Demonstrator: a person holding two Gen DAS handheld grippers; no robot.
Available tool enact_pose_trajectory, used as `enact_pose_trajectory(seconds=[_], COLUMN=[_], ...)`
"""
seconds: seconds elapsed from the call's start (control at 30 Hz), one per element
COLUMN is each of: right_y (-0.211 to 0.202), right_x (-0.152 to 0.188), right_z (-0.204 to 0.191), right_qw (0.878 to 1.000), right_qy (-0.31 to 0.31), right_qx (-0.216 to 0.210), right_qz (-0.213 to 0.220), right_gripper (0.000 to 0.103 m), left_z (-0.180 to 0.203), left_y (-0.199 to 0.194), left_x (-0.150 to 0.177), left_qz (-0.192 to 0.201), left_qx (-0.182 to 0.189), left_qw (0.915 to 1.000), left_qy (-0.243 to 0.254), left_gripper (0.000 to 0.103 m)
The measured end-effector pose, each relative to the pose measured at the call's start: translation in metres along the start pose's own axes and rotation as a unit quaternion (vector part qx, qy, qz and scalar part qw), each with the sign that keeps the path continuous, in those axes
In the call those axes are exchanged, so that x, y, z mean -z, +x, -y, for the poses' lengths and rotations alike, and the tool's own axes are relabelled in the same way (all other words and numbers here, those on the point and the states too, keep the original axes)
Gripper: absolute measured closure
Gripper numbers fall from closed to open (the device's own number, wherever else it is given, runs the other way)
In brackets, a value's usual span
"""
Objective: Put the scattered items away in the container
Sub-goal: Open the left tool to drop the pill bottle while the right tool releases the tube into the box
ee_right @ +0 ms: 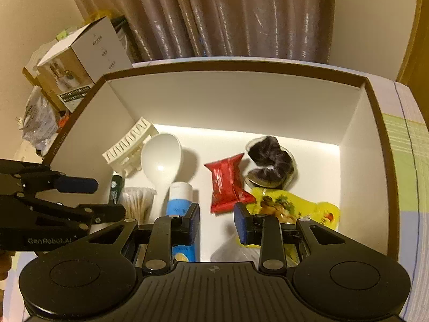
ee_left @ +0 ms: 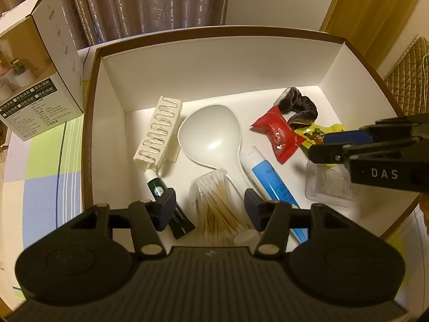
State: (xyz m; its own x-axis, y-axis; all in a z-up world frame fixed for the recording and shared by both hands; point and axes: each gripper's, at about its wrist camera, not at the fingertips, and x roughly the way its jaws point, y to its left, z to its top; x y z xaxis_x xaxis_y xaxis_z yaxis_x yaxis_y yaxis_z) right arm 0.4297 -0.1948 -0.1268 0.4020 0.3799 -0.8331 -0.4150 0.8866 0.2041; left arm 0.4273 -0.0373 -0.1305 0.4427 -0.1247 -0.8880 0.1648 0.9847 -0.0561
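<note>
Left gripper (ee_left: 210,209) hangs over the container (ee_left: 214,61), its jaws spread, gripping nothing; the cotton swabs (ee_left: 214,209) lie right below between the pads, long axis running away from the camera; right gripper (ee_right: 216,221) is half-open and empty, nearer the yellow packet (ee_right: 289,204).

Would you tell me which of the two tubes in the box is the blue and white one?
The blue and white tube lies right of the white spoon; the other tube, left of the cotton swabs, is dark green and black.
</note>
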Motion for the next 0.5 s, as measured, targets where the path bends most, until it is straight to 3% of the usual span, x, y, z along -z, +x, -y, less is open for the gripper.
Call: enact_pose_trajectory(seconds=[0.17, 0.2, 0.23, 0.27, 0.37, 0.5], right_y=[-0.009, -0.011, -0.013, -0.018, -0.03, -0.038], right_x=[0.005, 0.006, 0.008, 0.01, 0.015, 0.019], right_z=[-0.002, -0.003, -0.004, -0.005, -0.014, -0.015], right_qw=[1.0, 1.0, 1.0, 1.0, 0.998, 0.999], right_qy=[-0.003, -0.005, -0.008, -0.012, -0.044, -0.031], right_qx=[0.011, 0.012, 0.016, 0.026, 0.04, 0.038], right_qz=[-0.012, -0.015, -0.015, -0.008, 0.008, 0.001], right_gripper=[0.068, 0.061, 0.018, 0.0, 0.0, 0.0], left_z=[0.002, 0.003, 0.004, 0.005, 0.006, 0.008], left_y=[-0.001, -0.001, -0.002, -0.002, -0.003, -0.006], left_x=[0.001, 0.001, 0.001, 0.001, 0.002, 0.002], left_qz=[-0.001, -0.001, -0.002, -0.002, -0.003, -0.006], left_qx=[0.004, 0.004, 0.003, 0.003, 0.002, 0.001], left_qw=[1.0, 1.0, 1.0, 1.0, 1.0, 1.0], left_qy=[-0.002, -0.002, -0.002, -0.002, -0.002, -0.003], left_gripper=[0.042, 0.039, 0.038, 0.037, 0.033, 0.029])
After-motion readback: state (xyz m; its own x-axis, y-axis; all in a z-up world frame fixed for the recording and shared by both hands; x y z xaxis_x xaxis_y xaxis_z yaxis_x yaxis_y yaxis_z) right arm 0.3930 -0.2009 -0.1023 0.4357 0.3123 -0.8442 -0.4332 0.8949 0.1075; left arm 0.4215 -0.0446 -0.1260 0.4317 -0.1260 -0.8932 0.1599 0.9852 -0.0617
